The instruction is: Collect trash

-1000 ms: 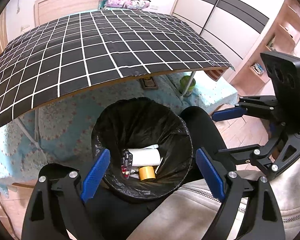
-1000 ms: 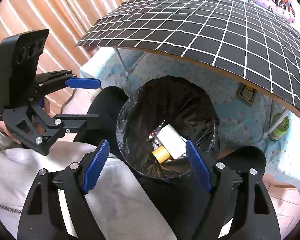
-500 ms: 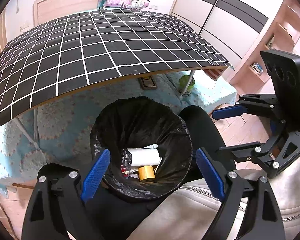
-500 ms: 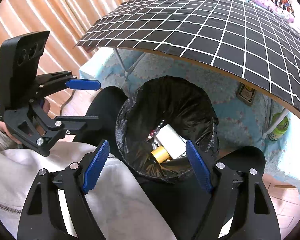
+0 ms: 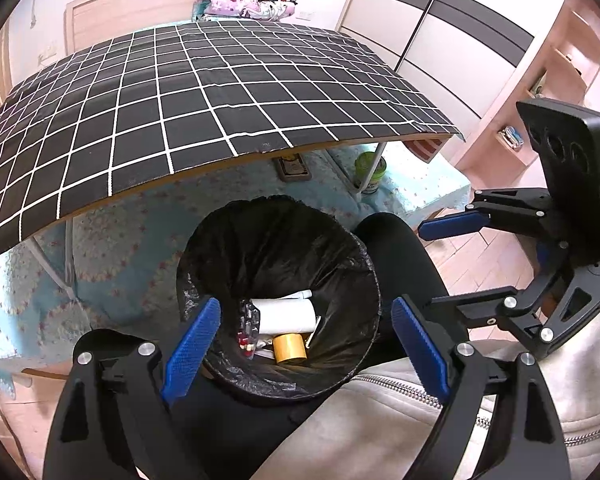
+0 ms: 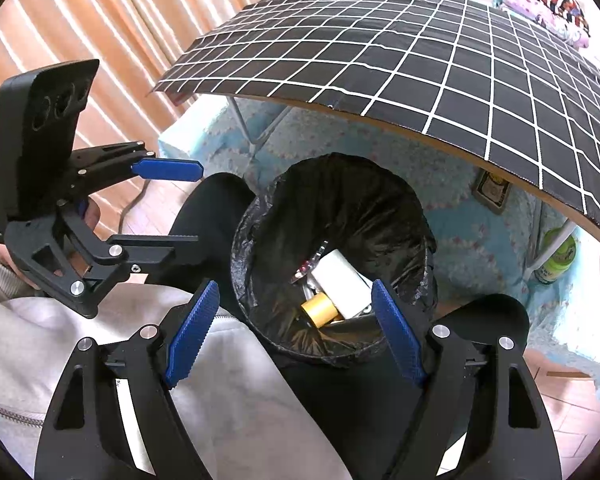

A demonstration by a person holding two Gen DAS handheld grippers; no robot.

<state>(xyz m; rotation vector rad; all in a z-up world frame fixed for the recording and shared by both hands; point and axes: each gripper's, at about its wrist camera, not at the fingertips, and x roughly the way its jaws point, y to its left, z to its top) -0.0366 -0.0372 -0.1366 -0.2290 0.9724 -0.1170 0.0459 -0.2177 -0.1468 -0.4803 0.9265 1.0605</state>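
A round bin lined with a black bag (image 5: 228, 248) (image 6: 380, 208) stands between the person's knees, below the table edge. Inside lie a white roll (image 5: 286, 314) (image 6: 340, 280), a yellow tape roll (image 5: 289, 348) (image 6: 320, 308), a blister pack (image 5: 247, 332) and small scraps. My left gripper (image 5: 306, 344) is open and empty above the bin's near rim. My right gripper (image 6: 294, 332) is open and empty, also above the near rim. Each gripper shows in the other's view, the right gripper (image 5: 460, 260) at right and the left gripper (image 6: 176, 204) at left, both open.
A table with a black white-grid cloth (image 5: 180, 92) (image 6: 440, 56) overhangs the bin. A blue patterned rug (image 5: 112, 248), a green jar (image 5: 370, 168) by a table leg, wardrobe doors (image 5: 460, 40), shelves and orange curtains (image 6: 80, 40) surround it.
Both views have shifted only slightly; the bin and its contents stay in place and both grippers stay open.
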